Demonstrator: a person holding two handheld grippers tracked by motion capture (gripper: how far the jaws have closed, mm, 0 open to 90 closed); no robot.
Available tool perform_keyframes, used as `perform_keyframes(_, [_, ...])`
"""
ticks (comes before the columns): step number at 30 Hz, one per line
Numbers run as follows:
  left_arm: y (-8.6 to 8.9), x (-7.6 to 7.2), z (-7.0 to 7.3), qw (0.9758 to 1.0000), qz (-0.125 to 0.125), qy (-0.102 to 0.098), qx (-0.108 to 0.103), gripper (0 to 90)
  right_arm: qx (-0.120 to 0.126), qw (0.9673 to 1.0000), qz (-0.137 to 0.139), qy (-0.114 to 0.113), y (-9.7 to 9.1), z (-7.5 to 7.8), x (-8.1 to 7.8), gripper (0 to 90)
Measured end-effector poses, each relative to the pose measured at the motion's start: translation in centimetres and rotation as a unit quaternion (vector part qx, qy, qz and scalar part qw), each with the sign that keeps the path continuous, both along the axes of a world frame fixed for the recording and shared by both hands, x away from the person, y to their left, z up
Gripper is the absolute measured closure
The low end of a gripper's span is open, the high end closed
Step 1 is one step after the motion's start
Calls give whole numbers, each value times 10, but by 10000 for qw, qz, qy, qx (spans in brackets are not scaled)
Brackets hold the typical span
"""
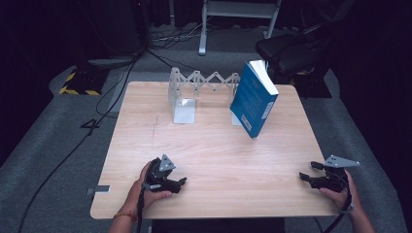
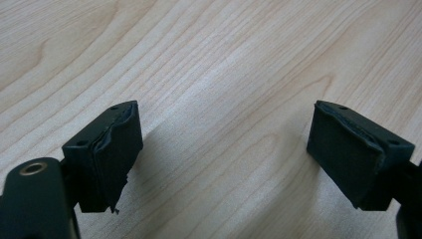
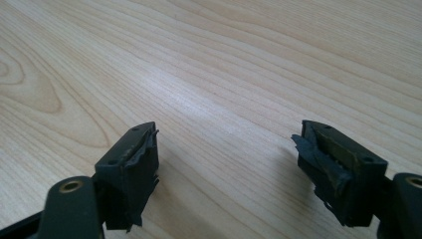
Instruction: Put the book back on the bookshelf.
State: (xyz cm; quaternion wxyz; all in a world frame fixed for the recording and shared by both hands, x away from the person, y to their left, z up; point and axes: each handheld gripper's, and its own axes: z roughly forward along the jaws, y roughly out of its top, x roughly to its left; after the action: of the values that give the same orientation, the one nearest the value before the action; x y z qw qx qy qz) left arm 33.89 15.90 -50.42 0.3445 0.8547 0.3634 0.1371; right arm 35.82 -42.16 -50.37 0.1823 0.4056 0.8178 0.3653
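A blue book [image 1: 254,99] stands tilted at the back right of the wooden table [image 1: 209,145], leaning by the right end of a silver folding book rack [image 1: 197,87]. My left gripper [image 1: 182,182] rests near the front left edge, held by a hand, and points right. In the left gripper view it [image 2: 224,159] is open over bare wood, nothing between the pads [image 2: 117,154]. My right gripper [image 1: 307,175] lies at the front right edge and points left. The right gripper view shows it [image 3: 226,169] open too, with only table between the worn pads [image 3: 323,169].
A dark chair [image 1: 291,51] and a white frame's legs [image 1: 238,19] stand behind the table. Cables [image 1: 111,87] run over the grey floor at the left. A yellow-black striped base [image 1: 80,85] sits at the far left.
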Motion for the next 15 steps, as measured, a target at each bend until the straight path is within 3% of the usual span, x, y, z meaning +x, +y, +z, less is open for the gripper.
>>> perform_keyframes(15, [-1, 1, 0, 10000, -2, 9, -17, 143, -7, 10000, -10, -4, 0, 0, 0, 241])
